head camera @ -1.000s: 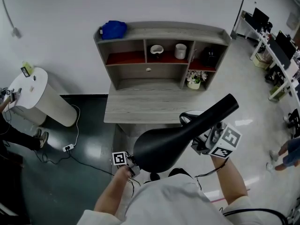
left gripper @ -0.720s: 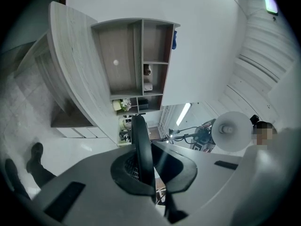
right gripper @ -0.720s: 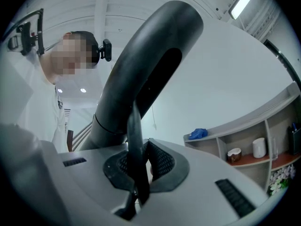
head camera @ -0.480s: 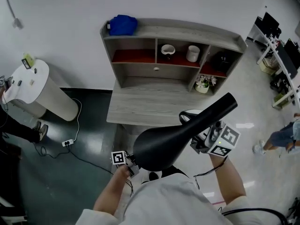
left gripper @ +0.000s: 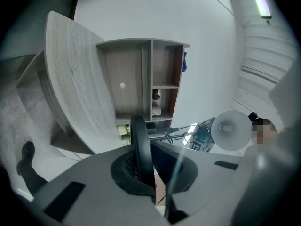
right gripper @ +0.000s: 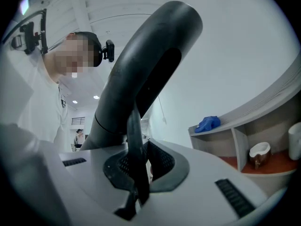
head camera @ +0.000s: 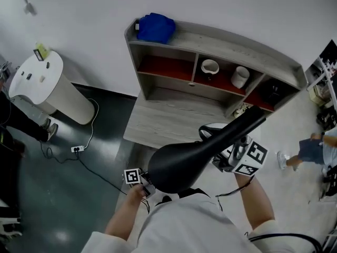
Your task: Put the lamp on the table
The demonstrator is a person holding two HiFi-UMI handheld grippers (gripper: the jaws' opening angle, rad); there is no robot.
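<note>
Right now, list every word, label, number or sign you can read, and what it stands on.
Nothing is readable.
The black-and-white square markers on the left gripper and right gripper: patterns, no letters.
The small yellow tag on the white cylindrical stand: too small to read.
The black curved lamp: no print.

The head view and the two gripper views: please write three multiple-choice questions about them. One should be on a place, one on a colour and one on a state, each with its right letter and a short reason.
1. Where does the blue bundle lie?
A. on top of the shelf unit
B. on the floor
C. inside a cup

2. What colour is the lamp?
A. white
B. black
C. red

3. How is the lamp now?
A. lying on the floor
B. hanging from a hook
C. held up by the left tongs and the right tongs

Answers:
1 A: it sits at the left end of the top board.
2 B: its whole body shows black.
3 C: each pair of tongs is shut on a thin black edge of it.
</note>
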